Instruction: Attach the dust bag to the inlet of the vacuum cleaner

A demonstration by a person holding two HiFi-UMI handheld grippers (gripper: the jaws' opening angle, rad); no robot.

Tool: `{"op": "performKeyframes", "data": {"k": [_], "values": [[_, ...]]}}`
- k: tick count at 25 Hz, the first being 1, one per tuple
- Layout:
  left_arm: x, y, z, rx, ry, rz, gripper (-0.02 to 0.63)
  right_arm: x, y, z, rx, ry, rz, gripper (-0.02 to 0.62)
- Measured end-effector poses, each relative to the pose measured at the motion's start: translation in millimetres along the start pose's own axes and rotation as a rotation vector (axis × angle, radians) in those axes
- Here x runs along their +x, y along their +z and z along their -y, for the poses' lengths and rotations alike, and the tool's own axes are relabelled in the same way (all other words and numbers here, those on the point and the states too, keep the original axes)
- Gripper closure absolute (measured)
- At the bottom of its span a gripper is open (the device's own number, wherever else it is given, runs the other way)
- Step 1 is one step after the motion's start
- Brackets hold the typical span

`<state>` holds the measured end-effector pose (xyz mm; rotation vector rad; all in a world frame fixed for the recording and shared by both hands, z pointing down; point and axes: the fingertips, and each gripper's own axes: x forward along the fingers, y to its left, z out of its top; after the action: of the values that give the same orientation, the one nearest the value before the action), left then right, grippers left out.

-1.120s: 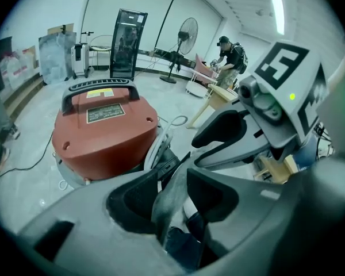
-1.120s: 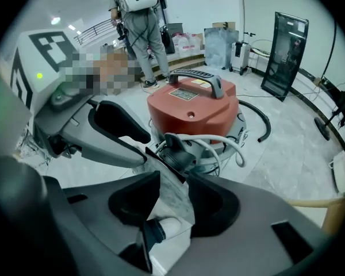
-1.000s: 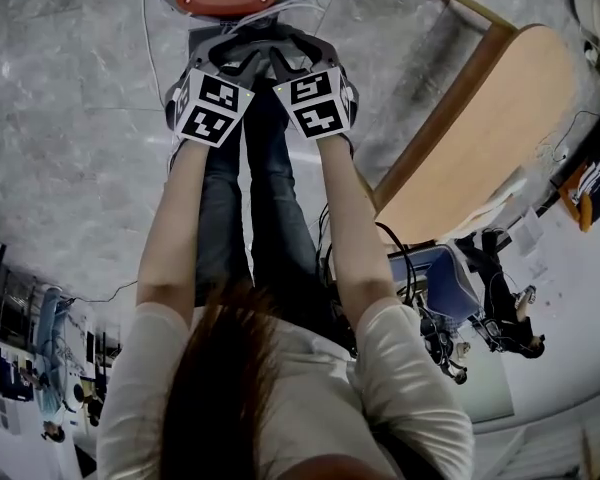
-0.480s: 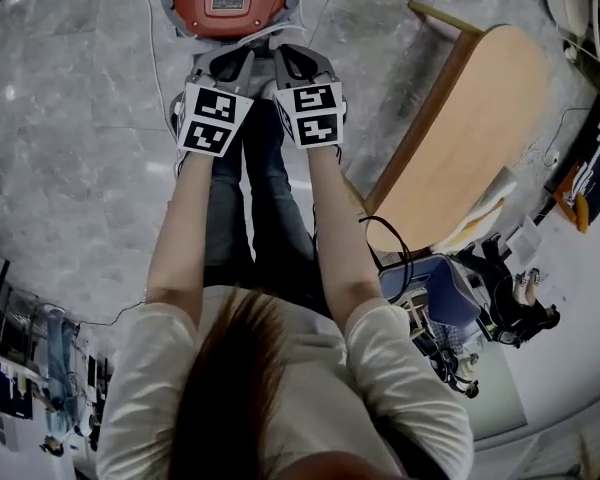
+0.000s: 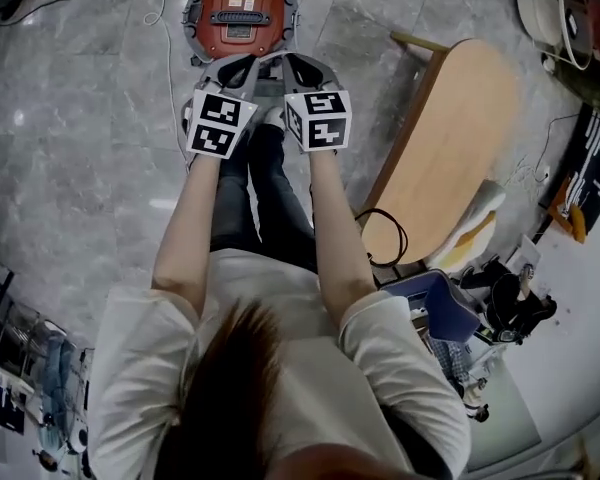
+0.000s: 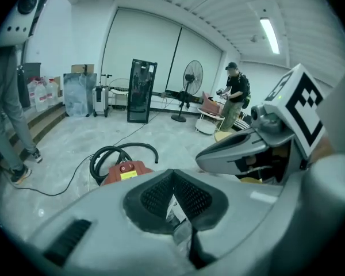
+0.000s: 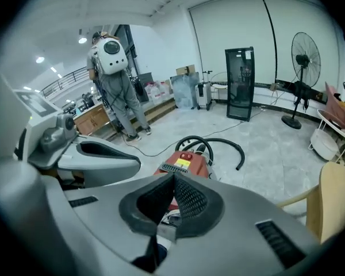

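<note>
Two hand-held grippers are being shown here from three cameras. I am holding the left gripper (image 6: 172, 172) and the right gripper (image 7: 173, 177) side by side in front of me, both pointing forward and down, with my bare forearms (image 5: 185, 228) reaching out over my dark trouser legs (image 5: 265, 198). The jaws of both grippers have just been closing. Each gripper view is showing its two ribbed black pads (image 6: 190, 195) meeting at the tips, and nothing is being gripped between them. In the head view, the marker cubes (image 5: 220, 123) are facing up towards the camera, close together but apart. The vacuum cleaner (image 5: 242, 13), a round red body with a grey rim, is standing on the grey marbled floor (image 5: 80, 118). In that view it is lying just beyond the gripper tips, touching neither of them. Both gripper views are looking over the closed jaws at its red top, which is carrying a yellow label. Its black hose (image 7: 215, 144) is lying coiled on the floor behind it. A thin cable (image 5: 162, 38) is running across the floor beside the machine. A pale wooden table (image 5: 450, 148) is standing to my right, well apart from the vacuum cleaner. Further off in the room, a black-framed cabinet (image 6: 141, 91) and a pedestal fan (image 6: 192, 76) are standing against the far wall. One person (image 6: 234, 96) is standing near the fan, and another person with a white backpack (image 7: 115, 79) is standing on the opposite side.
</note>
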<state>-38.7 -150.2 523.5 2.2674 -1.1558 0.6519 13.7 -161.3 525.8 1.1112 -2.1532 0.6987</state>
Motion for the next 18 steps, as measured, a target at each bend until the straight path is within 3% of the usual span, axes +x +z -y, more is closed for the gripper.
{"op": "performKeyframes", "data": {"k": [10,18], "values": [[-62,90,3,-0.02,0.068,0.175,0.589,-70,83,-24,-0.022,0.041,0.143,0.594],[-109,157,24,0.028,0.069,0.274,0.589,-129,139,-35,-0.062,0.055,0.23,0.594]]}}
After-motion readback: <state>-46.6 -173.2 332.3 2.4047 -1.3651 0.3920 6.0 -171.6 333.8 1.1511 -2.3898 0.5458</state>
